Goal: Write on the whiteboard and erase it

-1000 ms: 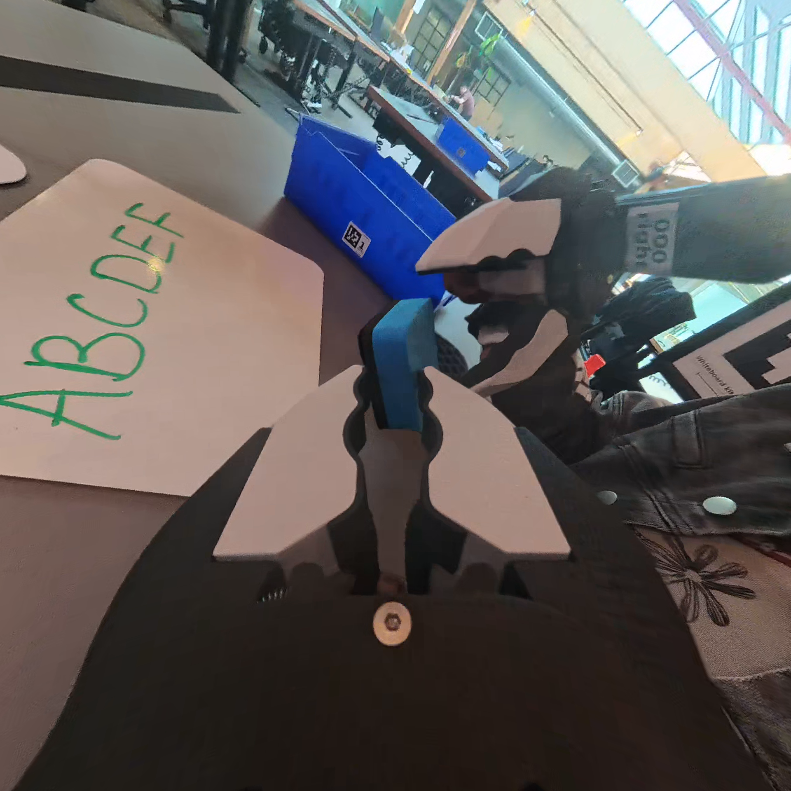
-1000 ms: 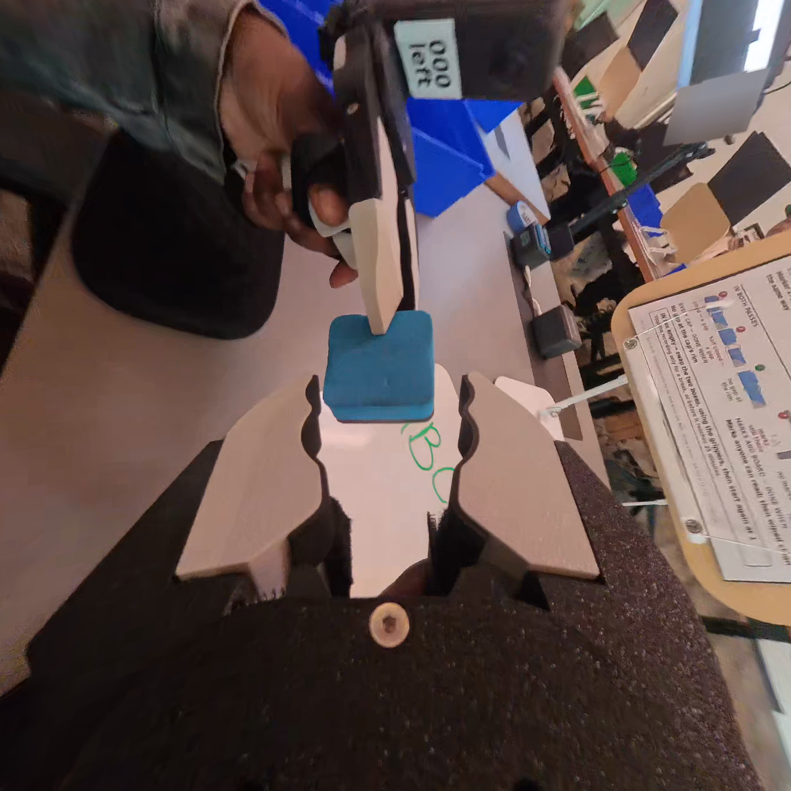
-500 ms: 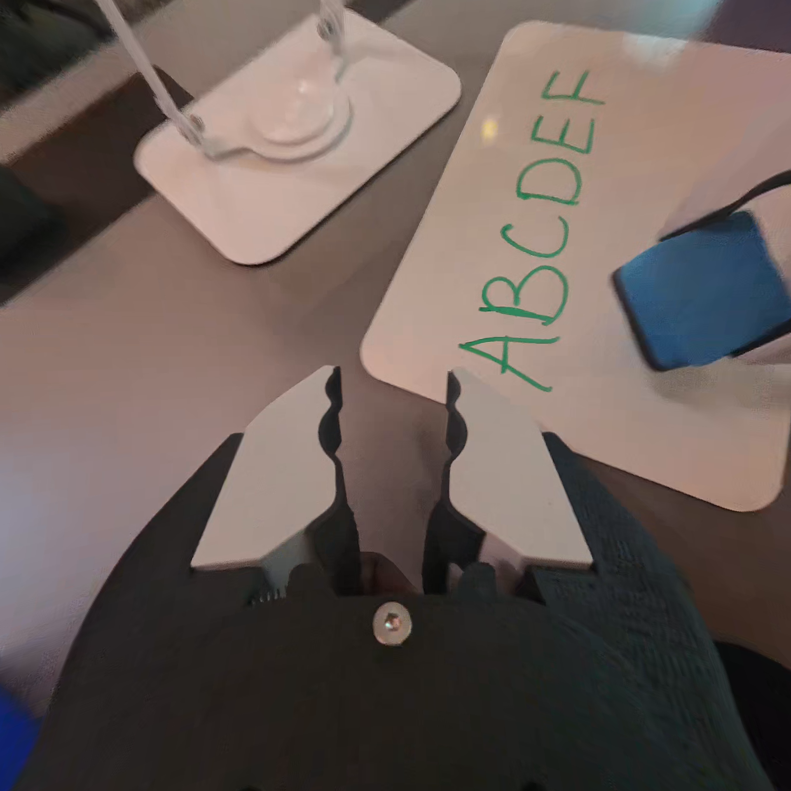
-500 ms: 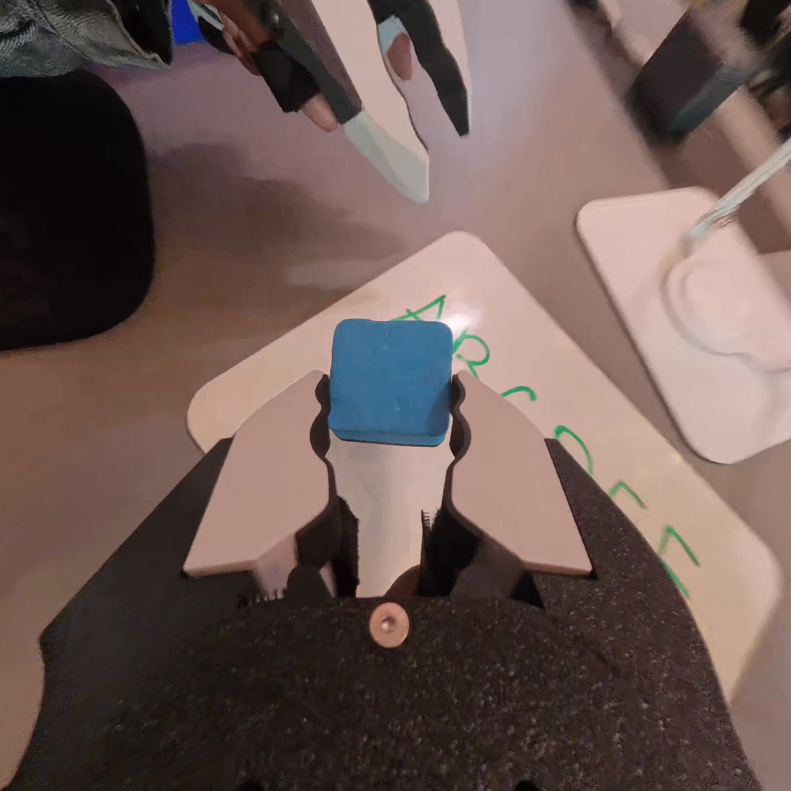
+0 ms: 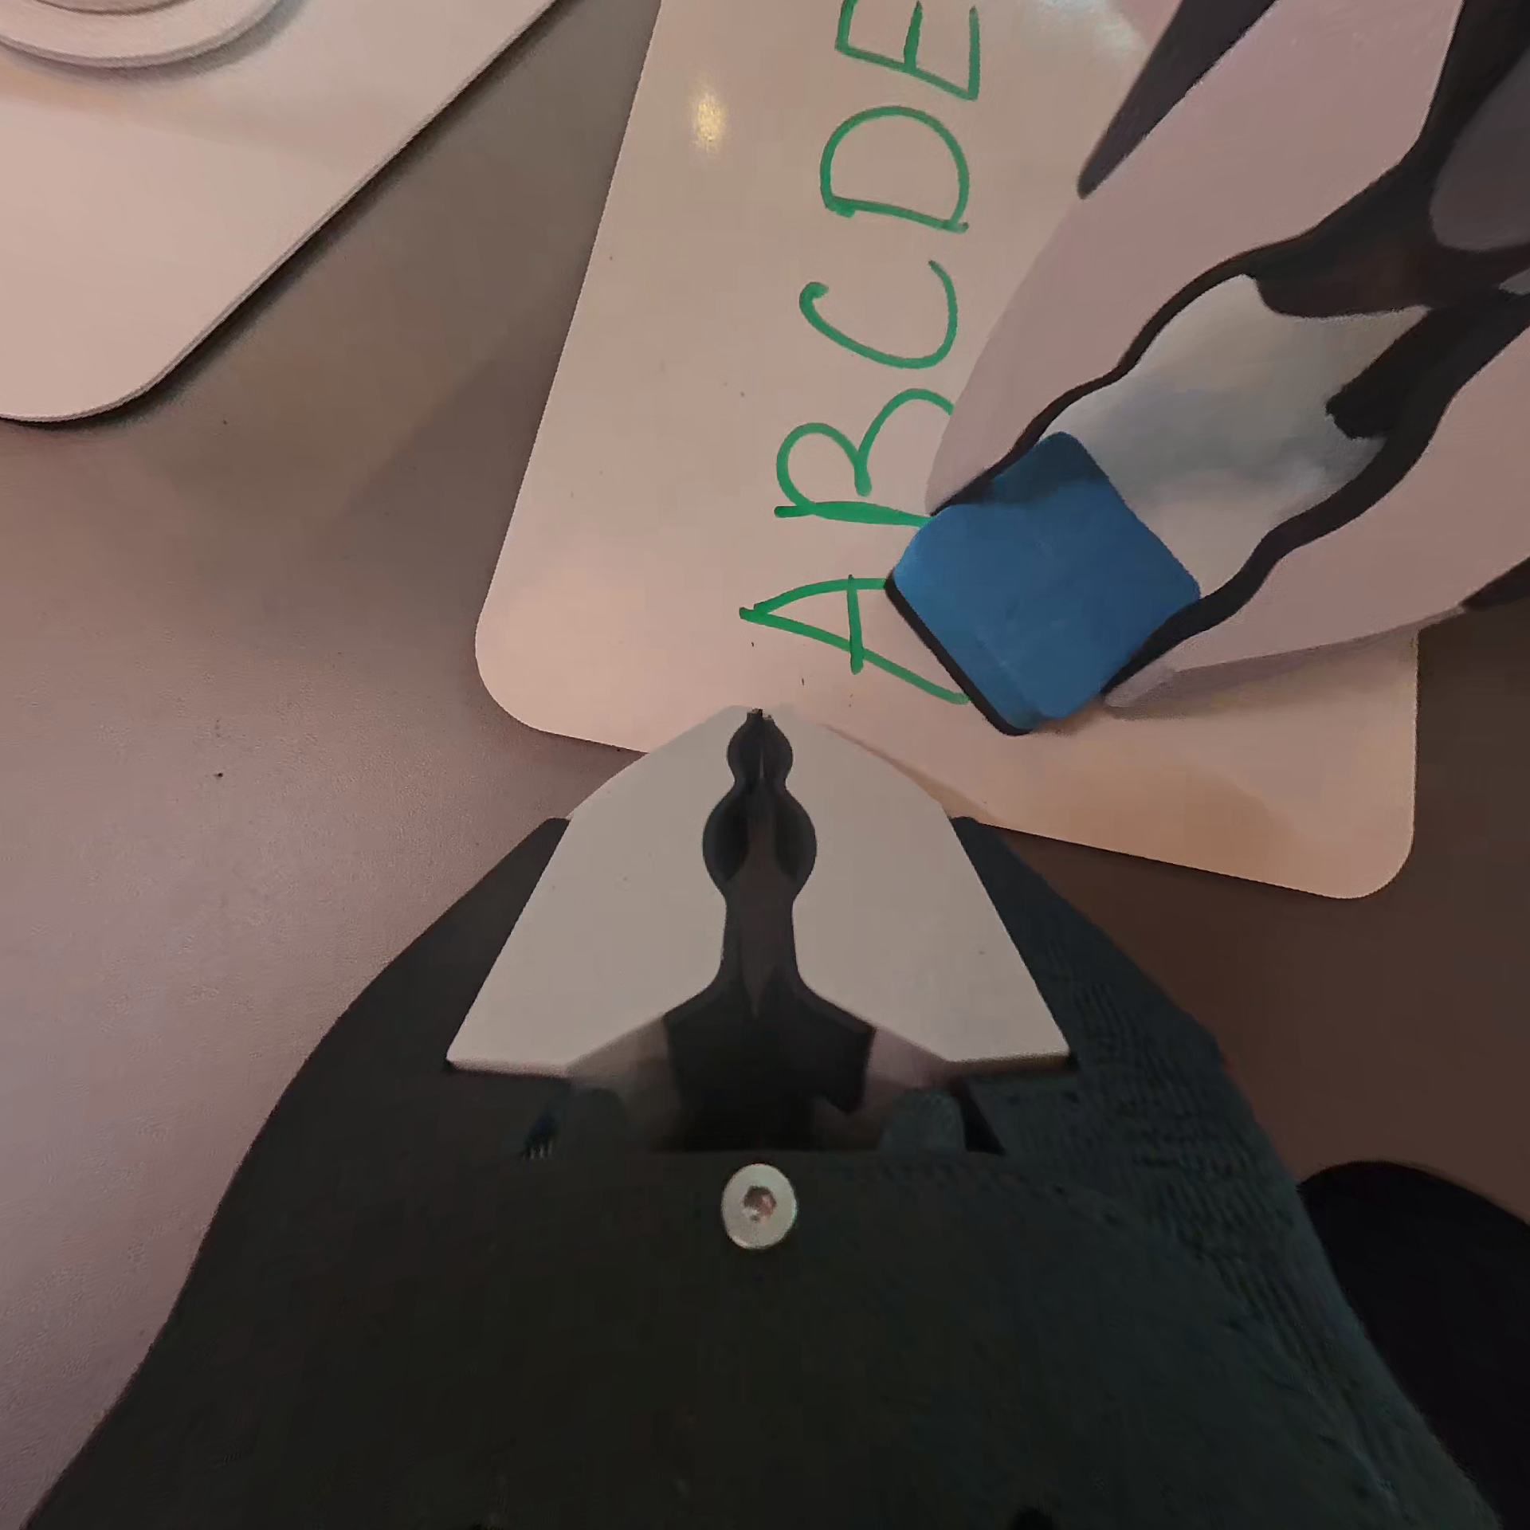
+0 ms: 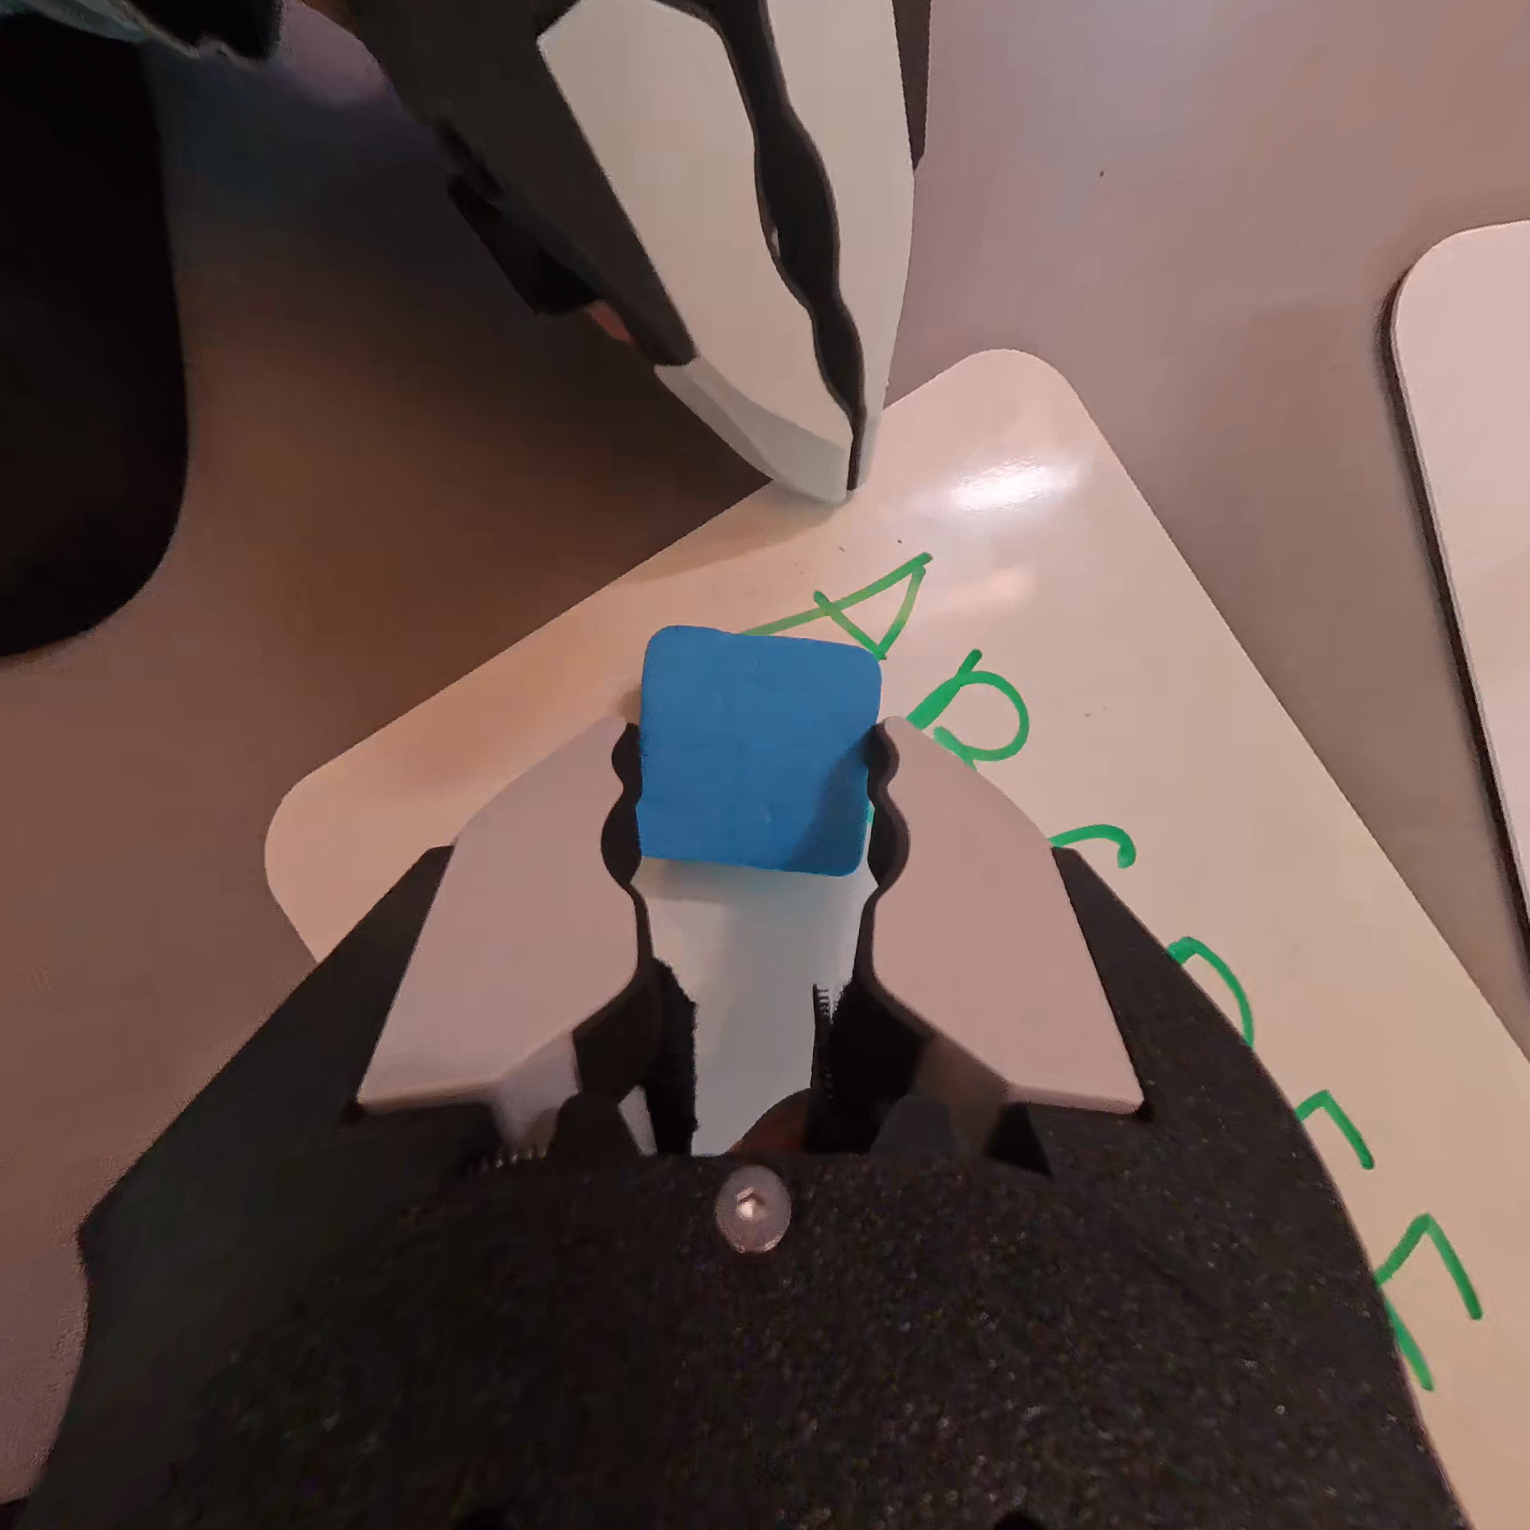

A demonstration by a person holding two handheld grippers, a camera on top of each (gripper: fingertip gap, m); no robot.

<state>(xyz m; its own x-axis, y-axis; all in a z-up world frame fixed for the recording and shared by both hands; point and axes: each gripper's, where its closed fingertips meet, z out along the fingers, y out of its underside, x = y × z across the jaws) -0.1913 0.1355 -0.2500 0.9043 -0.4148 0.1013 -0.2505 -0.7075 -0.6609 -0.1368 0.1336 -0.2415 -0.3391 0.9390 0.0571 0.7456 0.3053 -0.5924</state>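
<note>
The blue eraser [image 6: 757, 749] now sits on the whiteboard [image 6: 1035, 513], right at the first green letter.

The right gripper [image 6: 753, 745] squeezes the eraser from both sides and has brought it down onto the board's near end, covering part of the green writing [image 5: 890, 281]. The left gripper [image 5: 757, 716], which let go of the eraser a moment ago, is now pinched closed with nothing in it, its tips on the whiteboard's corner. A white flat stand base [image 5: 165, 207] lies on the brown table [image 5: 248, 662] just beside the whiteboard.
</note>
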